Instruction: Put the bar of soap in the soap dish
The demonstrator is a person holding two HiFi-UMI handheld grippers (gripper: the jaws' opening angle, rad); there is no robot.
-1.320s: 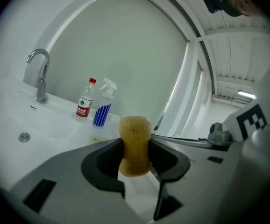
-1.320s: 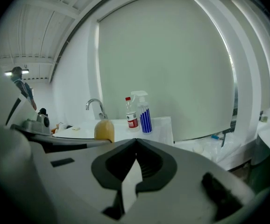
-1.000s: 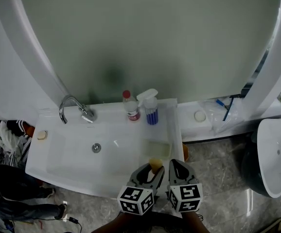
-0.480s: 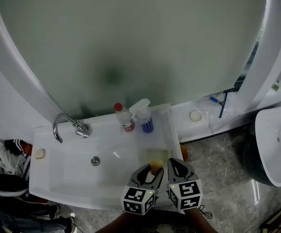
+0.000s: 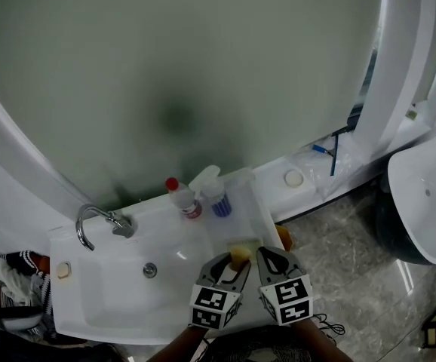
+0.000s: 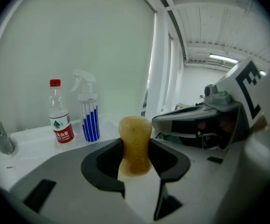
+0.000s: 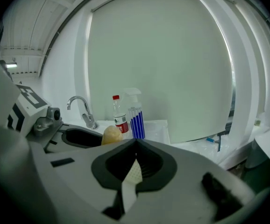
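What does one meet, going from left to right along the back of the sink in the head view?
Faucet → red-capped bottle → spray bottle → small round white object.

A washroom: a white rectangular ceramic washbasin (image 5: 105, 292) with a curved chrome tap (image 5: 120, 225) stands before a tall, white-framed pale-green panel (image 5: 165, 66). A red-capped clear plastic bottle (image 5: 184, 202) and blue-striped spray bottle (image 5: 216, 200) line its ledge above the grey marble-patterned floor (image 5: 346, 277); a second white basin (image 5: 422, 194) stands nearby.
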